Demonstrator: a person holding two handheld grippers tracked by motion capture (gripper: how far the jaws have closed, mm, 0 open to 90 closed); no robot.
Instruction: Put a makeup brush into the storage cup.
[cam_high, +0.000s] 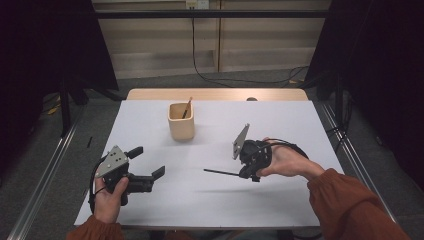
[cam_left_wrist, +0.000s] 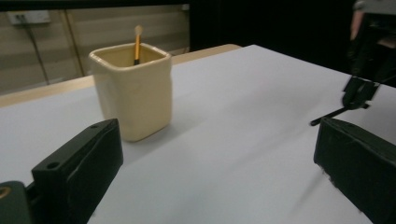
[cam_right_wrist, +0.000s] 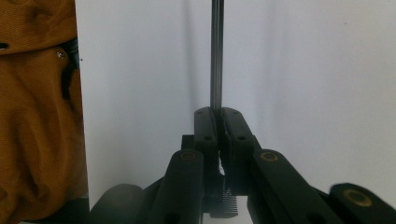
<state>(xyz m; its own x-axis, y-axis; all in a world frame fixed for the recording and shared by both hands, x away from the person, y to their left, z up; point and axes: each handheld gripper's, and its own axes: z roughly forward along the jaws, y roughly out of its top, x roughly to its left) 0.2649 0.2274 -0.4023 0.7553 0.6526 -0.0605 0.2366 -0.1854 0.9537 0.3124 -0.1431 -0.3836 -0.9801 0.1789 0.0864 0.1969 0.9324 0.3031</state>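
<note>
A thin black stick (cam_high: 220, 172) juts leftward from my right gripper (cam_high: 245, 173), just above the white table (cam_high: 210, 200). In the right gripper view the jaws are pressed together on the stick (cam_right_wrist: 216, 56), so my right gripper (cam_right_wrist: 217, 114) is shut on it. A cream cup (cam_high: 181, 122) stands upright at the table's middle back with an orange-handled stick (cam_high: 187, 107) leaning inside. My left gripper (cam_high: 148, 161) rests at the front left, open with nothing in it. In its own view, the left gripper (cam_left_wrist: 215, 163) faces the cup (cam_left_wrist: 133, 93), with the black stick (cam_left_wrist: 329, 115) at right.
An orange sleeve (cam_right_wrist: 37, 116) lies along the left of the right gripper view. A wooden strip (cam_high: 215, 94) runs behind the white tabletop. Dark curtains and metal rails flank both sides, and cables lie on the floor beyond.
</note>
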